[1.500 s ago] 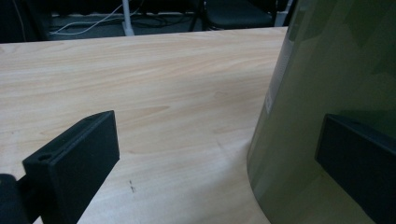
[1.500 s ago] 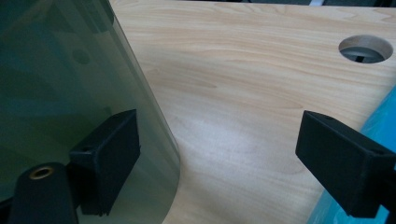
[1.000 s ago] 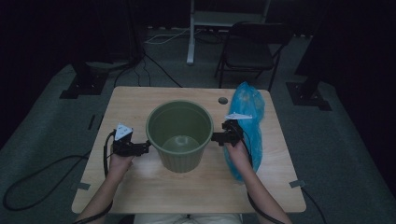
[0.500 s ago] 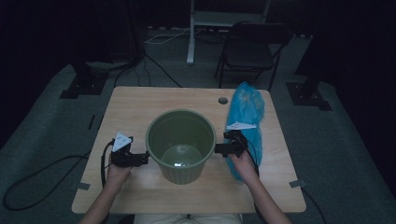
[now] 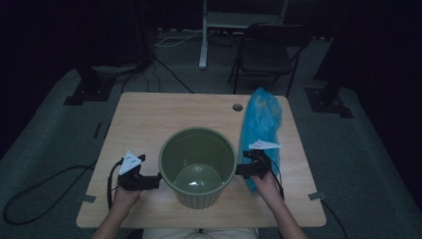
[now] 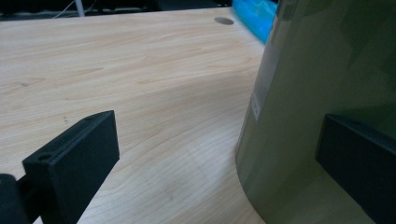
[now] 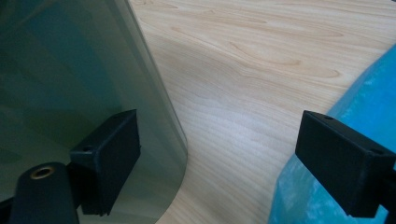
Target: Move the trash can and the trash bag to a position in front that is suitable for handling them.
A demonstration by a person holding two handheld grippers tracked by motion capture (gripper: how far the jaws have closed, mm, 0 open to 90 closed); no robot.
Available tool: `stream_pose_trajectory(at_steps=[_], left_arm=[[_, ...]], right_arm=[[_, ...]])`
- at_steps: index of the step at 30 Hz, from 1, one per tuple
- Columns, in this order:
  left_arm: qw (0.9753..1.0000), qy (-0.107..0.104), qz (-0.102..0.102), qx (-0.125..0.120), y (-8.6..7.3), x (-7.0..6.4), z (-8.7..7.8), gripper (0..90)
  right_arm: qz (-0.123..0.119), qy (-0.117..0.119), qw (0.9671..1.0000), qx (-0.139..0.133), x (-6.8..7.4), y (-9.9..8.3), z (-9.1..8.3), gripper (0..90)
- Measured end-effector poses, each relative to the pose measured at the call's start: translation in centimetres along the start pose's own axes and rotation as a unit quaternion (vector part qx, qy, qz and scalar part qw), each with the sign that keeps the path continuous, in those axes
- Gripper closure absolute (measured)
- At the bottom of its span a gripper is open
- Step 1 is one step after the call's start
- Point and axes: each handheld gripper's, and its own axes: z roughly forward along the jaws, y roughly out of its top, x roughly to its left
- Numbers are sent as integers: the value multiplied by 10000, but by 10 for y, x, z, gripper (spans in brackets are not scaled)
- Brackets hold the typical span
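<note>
No legible text, brand, number or sign appears in any view. A small pale rectangular label stands on the outer wall of the green bucket, in the left gripper view up and to the left of the jaw that lies against that wall; whatever is printed on it is too blurred and too small to read.
</note>
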Motion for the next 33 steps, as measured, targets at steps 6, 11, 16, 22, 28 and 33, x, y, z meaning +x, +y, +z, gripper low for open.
stream_pose_trajectory(at_steps=[6, 11, 16, 22, 28, 33], left_arm=[[9999, -114, -4, -27, -2, -2, 0, 2], [9998, 198, -3, -28, -10, 8, -1, 2], [9989, 333, -200, 263, -36, 30, -3, 2], [9985, 429, -247, 236, -45, 42, -9, 2], [9982, 451, -353, 189, -47, 51, -15, 2], [9978, 487, -410, 200, -53, 53, -16, 2]], right_arm=[[97, 49, 9999, -15, -3, -4, -4, 123], [131, -175, 9994, -252, -12, 0, -7, 123], [621, -866, 9933, -444, -61, 13, -11, 123], [932, -1294, 9870, -198, -115, 23, -1, 123], [1311, -1756, 9757, 66, -164, 34, 19, 123], [1451, -2204, 9641, 283, -180, 39, 34, 126]])
